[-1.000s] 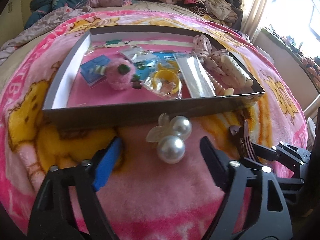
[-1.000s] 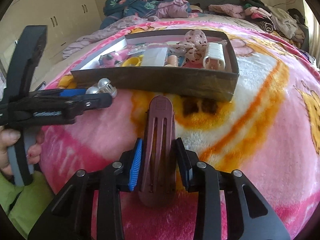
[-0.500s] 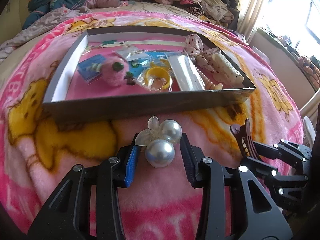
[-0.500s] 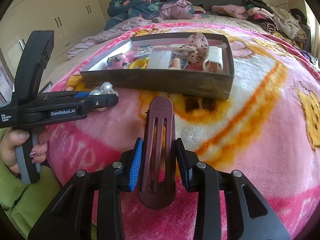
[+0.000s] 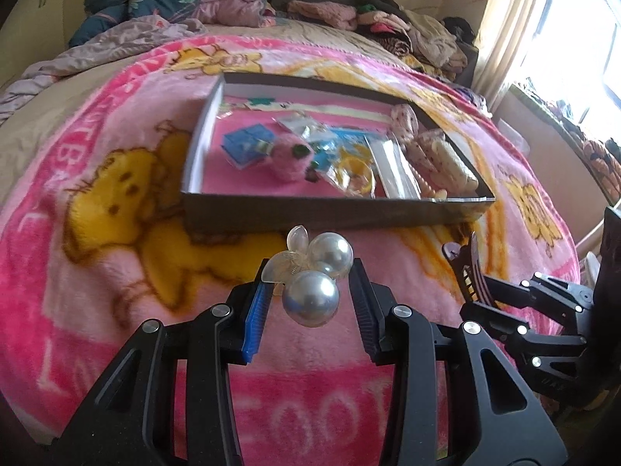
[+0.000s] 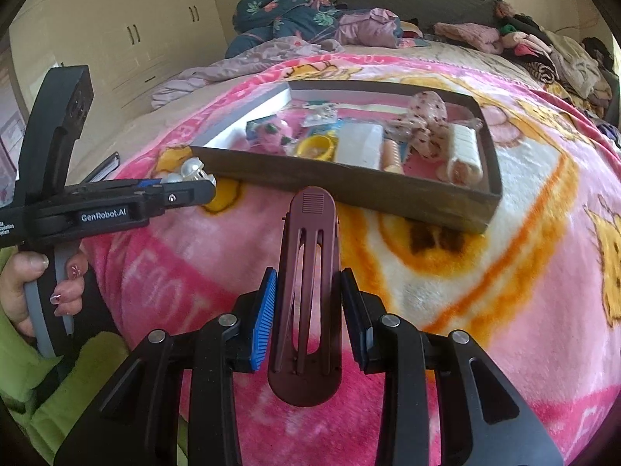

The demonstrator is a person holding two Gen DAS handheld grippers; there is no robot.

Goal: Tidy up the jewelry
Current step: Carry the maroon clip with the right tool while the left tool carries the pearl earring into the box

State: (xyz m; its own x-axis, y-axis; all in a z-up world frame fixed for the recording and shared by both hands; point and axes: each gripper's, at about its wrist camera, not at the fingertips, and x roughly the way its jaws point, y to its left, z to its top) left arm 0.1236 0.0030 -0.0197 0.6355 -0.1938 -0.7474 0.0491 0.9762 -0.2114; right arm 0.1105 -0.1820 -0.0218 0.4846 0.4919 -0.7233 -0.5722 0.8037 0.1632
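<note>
Clearly lifted off the pink blanket, the pearl hair clip sits clamped in the left gripper at lower centre; the right gripper pinches a maroon hair clip below the box.

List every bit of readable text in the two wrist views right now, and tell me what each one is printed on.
"GenRobot.AI": white print on the side of the left claw body.
Small white lines at the far left edge of that body: cut off, too small to read.
Large pale letters woven into the pink blanket: only fragments such as "OO" and "BA" show; no whole word reads.
Packets inside the box: any print is blurred, unreadable.
Maroon hair clip in the right claw: no text.
</note>
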